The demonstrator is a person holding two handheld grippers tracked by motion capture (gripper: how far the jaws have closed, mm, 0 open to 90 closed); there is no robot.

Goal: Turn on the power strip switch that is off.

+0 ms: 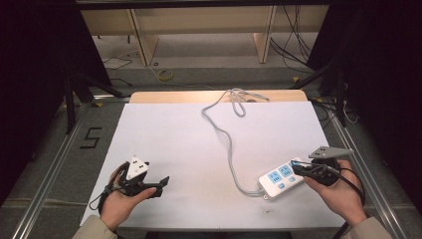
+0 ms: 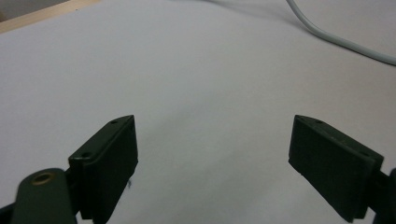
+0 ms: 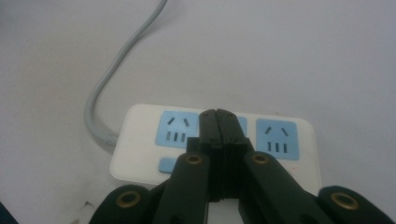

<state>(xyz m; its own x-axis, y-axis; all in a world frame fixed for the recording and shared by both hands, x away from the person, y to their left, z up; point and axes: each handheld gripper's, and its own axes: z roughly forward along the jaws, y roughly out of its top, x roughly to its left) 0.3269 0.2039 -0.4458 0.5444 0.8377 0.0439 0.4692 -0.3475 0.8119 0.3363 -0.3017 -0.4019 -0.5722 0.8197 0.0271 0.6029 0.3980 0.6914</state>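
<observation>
**Closed right claw over the power strip's sockets**

From the high view, your right claw [image 1: 300,169] sits over the near-right end of the white power strip [image 1: 279,180], which lies on the white tabletop [image 1: 189,149] near your right hand. Its grey cable [image 1: 229,139] snakes away toward the far edge. Your left claw [image 1: 161,183] rests well apart on the left, over bare tabletop.

In the left gripper view, your left claw [image 2: 212,154] stands wide open with nothing between its jaws; a stretch of the cable [image 2: 336,39] crosses the far corner.

In the right gripper view, your right claw [image 3: 218,122] is shut tight, jaws pressed together and gripping nothing, its tip above the strip [image 3: 140,140] between two blue sockets [image 3: 278,135]. If you mean to press the blue button [image 3: 169,164] below the sockets, it looks best to draw the tip back over it and come straight down, gently, so the strip does not skid. Steadying the strip's other end with your left claw may help.
</observation>
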